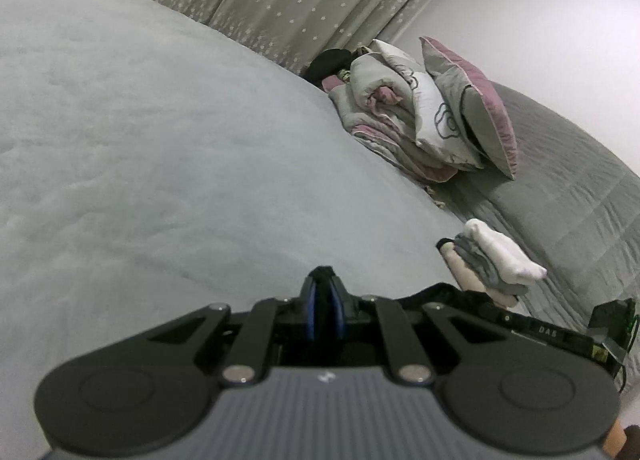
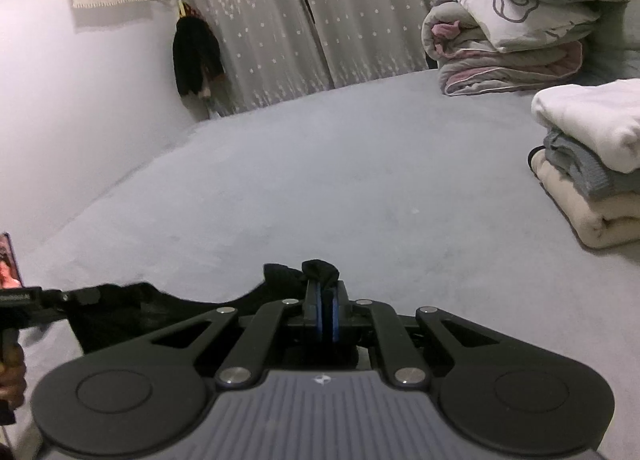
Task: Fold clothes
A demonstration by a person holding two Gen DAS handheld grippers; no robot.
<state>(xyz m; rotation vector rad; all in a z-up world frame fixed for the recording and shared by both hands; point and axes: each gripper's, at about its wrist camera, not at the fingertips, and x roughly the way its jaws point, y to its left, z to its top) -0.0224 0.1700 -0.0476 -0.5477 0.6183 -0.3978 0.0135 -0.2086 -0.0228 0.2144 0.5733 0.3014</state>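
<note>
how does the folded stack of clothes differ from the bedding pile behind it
The folded stack of clothes is low and neat, in white, grey and cream layers; the bedding pile is taller and bulkier, grey and pink, with pillows on top. The stack sits nearer the grippers; the pile sits by the curtain. Both rest on the bed.

— Any lettering you can read?
— Only "DAS", white on the black bar [image 1: 548, 334] right of the left gripper [image 1: 325, 280].
— And that bar label left of the right gripper [image 2: 325, 280]?
— Too blurred.

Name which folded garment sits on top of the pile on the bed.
The white garment is on top; the grey one lies under it and the cream one is at the bottom.
</note>
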